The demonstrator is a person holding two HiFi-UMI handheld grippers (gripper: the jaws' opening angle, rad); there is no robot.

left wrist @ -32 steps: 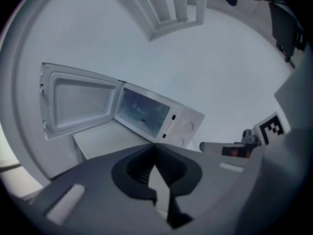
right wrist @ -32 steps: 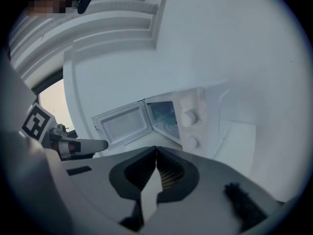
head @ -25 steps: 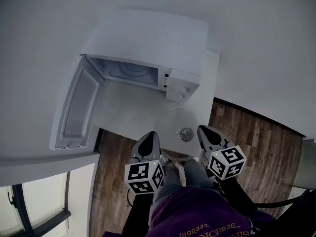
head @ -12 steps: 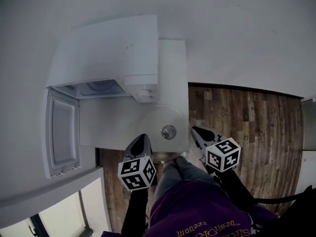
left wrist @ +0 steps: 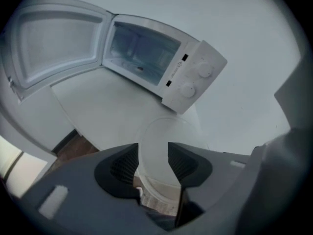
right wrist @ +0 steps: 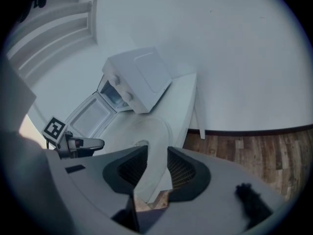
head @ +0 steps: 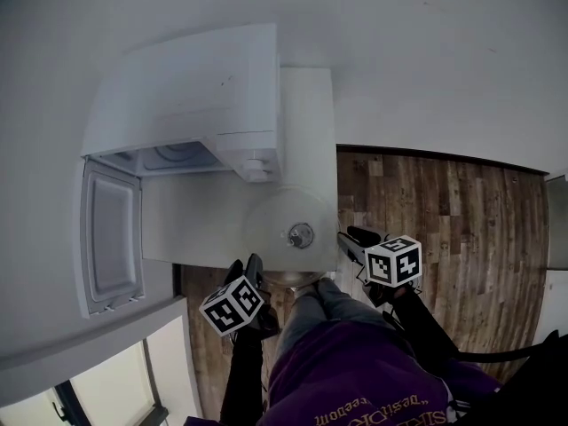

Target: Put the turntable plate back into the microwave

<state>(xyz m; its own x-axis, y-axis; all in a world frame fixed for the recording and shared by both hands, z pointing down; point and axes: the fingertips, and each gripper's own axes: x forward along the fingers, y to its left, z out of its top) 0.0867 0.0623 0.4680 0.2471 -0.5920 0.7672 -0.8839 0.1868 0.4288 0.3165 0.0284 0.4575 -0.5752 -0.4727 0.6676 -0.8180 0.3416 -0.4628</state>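
Left gripper view is showing the left claw (left wrist: 153, 150) opening. Its pads are standing apart, with the near rim of the turntable plate (left wrist: 168, 131) lying in the gap and nothing pressing on it. Right gripper view is showing the right claw (right wrist: 157, 154) opening likewise, the plate's other rim sitting between its unclamped pads.

The plate is lying flat at the near edge of the white surface (head: 200, 224), at about four o'clock from the cavity of the microwave (head: 204, 87). Both claws are probably needing to close on opposite rims together, keeping the glass level while lifting.

The open door (head: 111, 238) is hanging at nine o'clock of the plate. The control-panel corner is jutting out at twelve o'clock, so the route is likely swinging toward ten o'clock around it. The wooden floor (head: 426, 202) is lying below the edge, so any slip is risking a break.
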